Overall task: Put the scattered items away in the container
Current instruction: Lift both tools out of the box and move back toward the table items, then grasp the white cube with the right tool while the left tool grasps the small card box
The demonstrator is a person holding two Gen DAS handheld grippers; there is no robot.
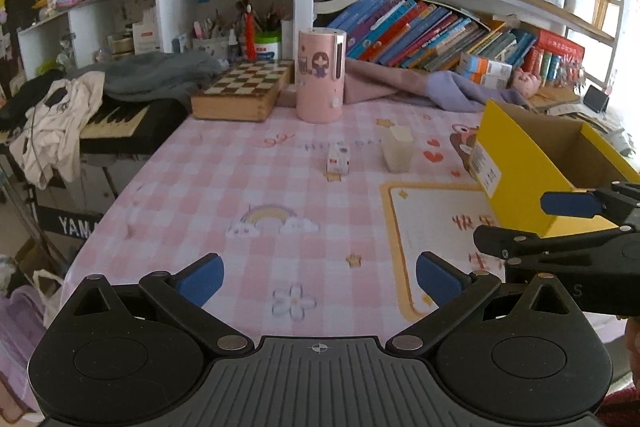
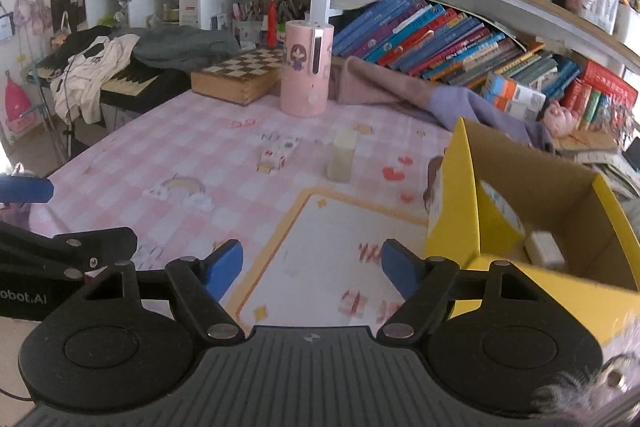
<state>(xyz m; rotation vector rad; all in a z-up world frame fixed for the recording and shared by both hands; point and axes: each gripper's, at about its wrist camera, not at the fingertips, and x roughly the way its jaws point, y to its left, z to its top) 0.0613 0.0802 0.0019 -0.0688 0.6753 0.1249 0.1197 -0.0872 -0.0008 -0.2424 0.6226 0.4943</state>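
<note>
Pink checked tablecloth (image 1: 208,195) fills the left wrist view, where the left gripper (image 1: 320,277) stands with jaws released and empty at the bottom, a blurred small toy car (image 1: 338,159) and a pale upright block (image 1: 397,149) sit near centre, and the yellow cardboard box (image 1: 520,183) at right is partly covered by the right gripper (image 1: 532,223), itself cut off by the frame edge. From the right wrist view the right gripper (image 2: 312,269) is also spread with nothing between its pads, the toy car (image 2: 279,153) and block (image 2: 341,155) lie above centre, and the box (image 2: 452,211) at right holds a white item (image 2: 545,249) too blurred to identify.
</note>
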